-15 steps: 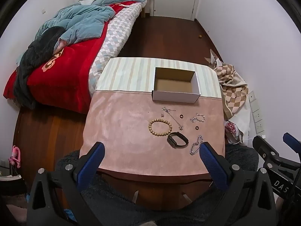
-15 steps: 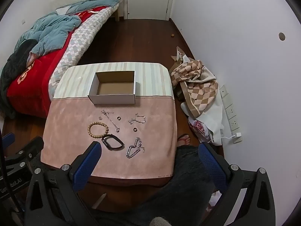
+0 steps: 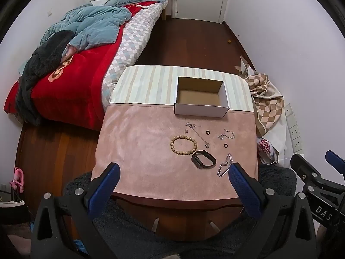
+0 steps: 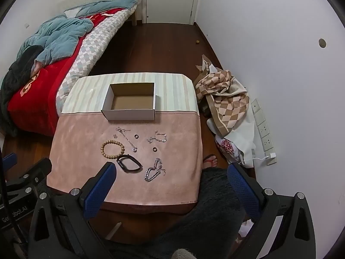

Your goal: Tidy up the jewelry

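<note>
Left tongs [image 3: 173, 176]: spread wide, empty, above the tabletop's [image 3: 133, 151] near edge.
Right tongs [image 4: 170, 177]: spread wide, empty, right pad beyond the tabletop's side.
Just ahead: silver chain [image 4: 153, 170], black band [image 4: 128, 163], bead bracelet [image 4: 112, 149].
Further ahead: thin necklace [image 4: 127, 138], small rings, clasps too small to read.
Farthest: open cardboard box [image 4: 129, 101], bare inside.
Cut off: foot in sandal [image 4: 210, 160], half hidden by the tabletop.
</note>
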Demonstrator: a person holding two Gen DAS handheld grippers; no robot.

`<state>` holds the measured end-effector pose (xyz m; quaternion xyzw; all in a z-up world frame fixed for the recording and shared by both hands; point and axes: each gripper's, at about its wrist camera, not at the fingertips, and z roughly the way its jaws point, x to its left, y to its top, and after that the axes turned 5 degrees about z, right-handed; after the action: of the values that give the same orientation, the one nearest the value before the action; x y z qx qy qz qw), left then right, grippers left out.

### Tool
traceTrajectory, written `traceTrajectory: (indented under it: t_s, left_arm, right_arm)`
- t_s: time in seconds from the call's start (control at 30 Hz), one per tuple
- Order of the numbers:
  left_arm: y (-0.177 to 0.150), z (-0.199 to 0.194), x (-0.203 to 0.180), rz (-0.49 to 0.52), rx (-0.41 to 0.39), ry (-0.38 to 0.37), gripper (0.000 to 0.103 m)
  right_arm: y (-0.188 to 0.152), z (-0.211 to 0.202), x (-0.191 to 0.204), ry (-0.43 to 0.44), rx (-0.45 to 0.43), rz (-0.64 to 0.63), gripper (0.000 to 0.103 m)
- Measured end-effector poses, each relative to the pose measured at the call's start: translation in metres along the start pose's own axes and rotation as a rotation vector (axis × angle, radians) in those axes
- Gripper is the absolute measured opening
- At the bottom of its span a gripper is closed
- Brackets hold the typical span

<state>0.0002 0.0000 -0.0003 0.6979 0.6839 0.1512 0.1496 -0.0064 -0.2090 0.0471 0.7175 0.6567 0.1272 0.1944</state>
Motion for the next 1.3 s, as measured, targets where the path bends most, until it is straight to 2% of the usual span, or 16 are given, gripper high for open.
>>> traceTrajectory:
  t_s: [1.3]
  left_arm:
    - [0.003, -0.013, -0.007, 0.016, -0.035, 0.014, 0.103]
  right_arm:
    - [0.0, -0.013, -0.008, -0.012, -0.041, 0.009, 0.103]
